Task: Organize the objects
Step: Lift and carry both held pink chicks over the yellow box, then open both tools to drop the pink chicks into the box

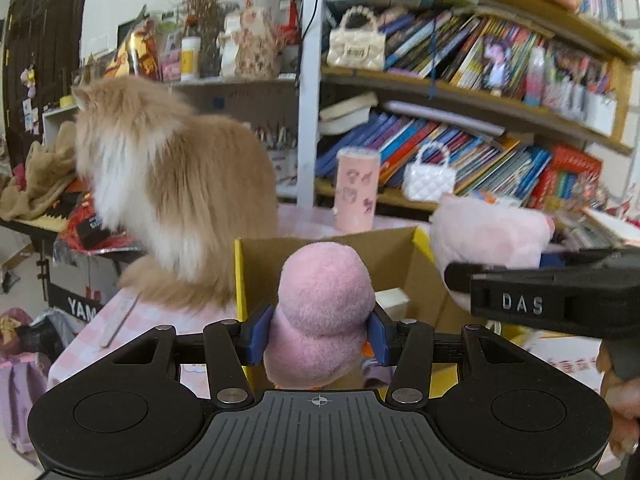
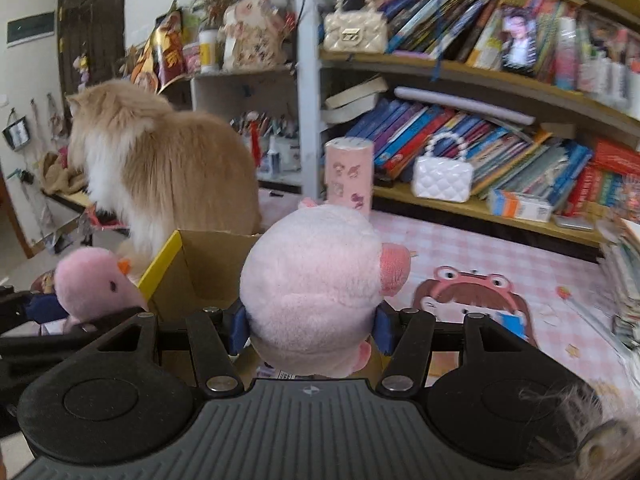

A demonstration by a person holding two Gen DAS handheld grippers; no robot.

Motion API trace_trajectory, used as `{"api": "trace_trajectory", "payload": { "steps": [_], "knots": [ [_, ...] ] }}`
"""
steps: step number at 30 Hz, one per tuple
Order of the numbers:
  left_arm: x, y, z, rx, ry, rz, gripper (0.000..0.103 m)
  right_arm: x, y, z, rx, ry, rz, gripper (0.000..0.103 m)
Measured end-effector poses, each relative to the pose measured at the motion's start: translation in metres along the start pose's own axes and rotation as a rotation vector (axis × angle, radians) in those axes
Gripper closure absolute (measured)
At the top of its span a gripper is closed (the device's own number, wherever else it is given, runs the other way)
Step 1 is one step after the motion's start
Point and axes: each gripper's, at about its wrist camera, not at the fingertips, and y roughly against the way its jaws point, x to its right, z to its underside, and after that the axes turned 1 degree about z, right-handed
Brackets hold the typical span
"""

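My left gripper (image 1: 318, 334) is shut on a pink plush bird (image 1: 324, 308), its blue pads pressed into the toy's sides; the bird (image 2: 94, 286) also shows at the left of the right wrist view, orange beak up. My right gripper (image 2: 310, 326) is shut on a pale pink plush pig (image 2: 314, 284), snout turned right; in the left wrist view the pig (image 1: 488, 236) is at the right. Both toys hang over an open cardboard box with yellow edges (image 1: 404, 256), whose rim (image 2: 200, 264) is just beyond the pig. A small white box (image 1: 394, 300) lies inside it.
A fluffy orange and white cat (image 1: 168, 192) sits on the pink checked tablecloth (image 2: 460, 248) left of the box, facing away. A pink tumbler (image 1: 356, 188) and a white quilted handbag (image 2: 442, 178) stand behind, against crowded bookshelves (image 1: 460, 152). A book pile (image 2: 624, 280) is at right.
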Motion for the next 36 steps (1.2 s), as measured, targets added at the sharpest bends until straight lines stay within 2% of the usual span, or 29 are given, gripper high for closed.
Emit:
{"api": "trace_trajectory", "payload": {
  "steps": [6, 12, 15, 21, 24, 27, 29, 31, 36],
  "knots": [
    [0.006, -0.04, 0.001, -0.076, -0.015, -0.031, 0.055, 0.002, -0.059, -0.015, -0.093, 0.031, -0.093, 0.047],
    [0.009, -0.065, 0.003, -0.146, -0.028, -0.057, 0.055, -0.013, -0.109, -0.025, -0.19, 0.174, -0.196, 0.047],
    [0.011, -0.071, 0.005, -0.17, -0.033, -0.065, 0.055, -0.02, -0.128, -0.03, -0.236, 0.203, -0.251, 0.047],
    [0.008, -0.078, 0.006, -0.198, -0.018, -0.079, 0.055, -0.032, -0.152, -0.034, -0.293, 0.229, -0.312, 0.046],
    [0.008, -0.08, 0.003, -0.193, -0.017, -0.084, 0.055, -0.037, -0.163, -0.032, -0.322, 0.237, -0.306, 0.044],
    [0.008, -0.079, 0.003, -0.191, -0.013, -0.084, 0.052, -0.036, -0.168, -0.031, -0.323, 0.227, -0.259, 0.039],
    [0.007, -0.077, 0.002, -0.184, -0.006, -0.087, 0.05, -0.034, -0.165, -0.033, -0.296, 0.218, -0.238, 0.029],
    [0.007, -0.074, 0.0, -0.173, -0.002, -0.093, 0.04, -0.03, -0.159, -0.037, -0.267, 0.2, -0.235, 0.025],
    [0.007, -0.062, -0.006, -0.122, 0.002, -0.088, 0.035, -0.021, -0.138, -0.047, -0.2, 0.15, -0.219, 0.025]
  ]
}}
